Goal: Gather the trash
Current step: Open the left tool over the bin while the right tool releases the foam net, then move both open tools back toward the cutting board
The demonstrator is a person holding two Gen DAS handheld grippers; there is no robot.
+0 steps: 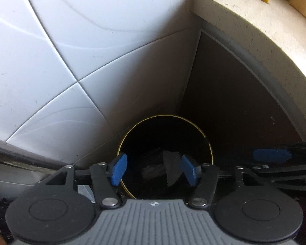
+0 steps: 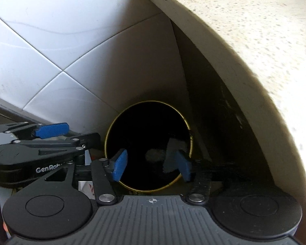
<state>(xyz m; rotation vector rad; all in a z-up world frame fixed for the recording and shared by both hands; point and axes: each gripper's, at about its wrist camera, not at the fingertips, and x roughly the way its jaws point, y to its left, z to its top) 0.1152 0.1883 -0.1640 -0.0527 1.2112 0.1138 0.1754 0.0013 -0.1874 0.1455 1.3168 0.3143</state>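
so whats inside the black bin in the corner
Two pale scraps lie in the black bin: a crumpled whitish wad and a flatter grey piece. The rest is too dark to make out, and the open tongs hanging over the rim hide its near edge.

The dark bin's [image 1: 202, 134] depths swallow pale scraps [image 1: 172, 163], too dim to identify.

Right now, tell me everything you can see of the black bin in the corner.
The black bin is round and stands upright and open-topped, with a thin yellowish line round its rim. It sits on the floor in the corner between the white tiled wall and a dark panel. Its inside is very dark; a few pale crumpled scraps lie at the bottom. Both open grippers hover above its mouth without touching it.
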